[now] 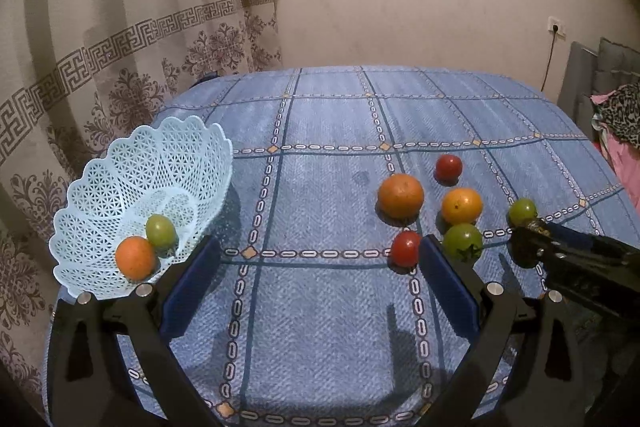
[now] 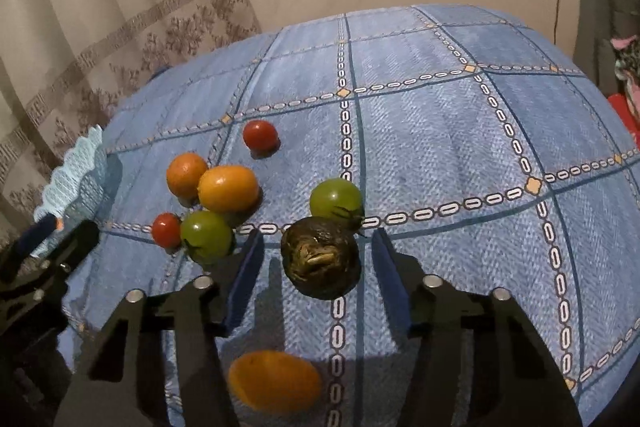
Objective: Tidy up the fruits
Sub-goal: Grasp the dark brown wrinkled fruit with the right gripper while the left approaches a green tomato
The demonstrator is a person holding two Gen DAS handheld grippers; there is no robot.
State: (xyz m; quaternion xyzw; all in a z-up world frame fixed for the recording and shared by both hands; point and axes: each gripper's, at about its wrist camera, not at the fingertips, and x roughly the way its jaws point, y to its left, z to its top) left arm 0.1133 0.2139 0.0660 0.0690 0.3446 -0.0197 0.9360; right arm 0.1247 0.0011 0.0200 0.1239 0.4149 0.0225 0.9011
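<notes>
We see our right gripper (image 2: pixel 318 269) spread wide, its blue pads on either side of a dark, wrinkled avocado (image 2: pixel 320 259) that sits on the blue checked tablecloth (image 2: pixel 460 147); there is a gap on each side, so nothing is clamped. The avocado looks nearly round from here, and we cannot tell which way its long axis runs. Just beyond it, a green tomato (image 2: pixel 335 199) shows its stem end turned toward us.

To the left lie a cluster: two oranges (image 2: pixel 228 189), touching, a second green tomato (image 2: pixel 206 235) and a small red tomato (image 2: pixel 166 229) beside it, with another red tomato (image 2: pixel 260 135) farther back, apart. A blurred orange fruit (image 2: pixel 276 379) shows low between the gripper's arms.

Our left gripper (image 1: pixel 320 267) is also fully open and empty, hanging above the cloth. Beside its left finger sits the pale blue lattice basket (image 1: pixel 120 163), near the table's left edge, holding one orange (image 1: pixel 135 257) and one green fruit (image 1: pixel 160 230), touching.
</notes>
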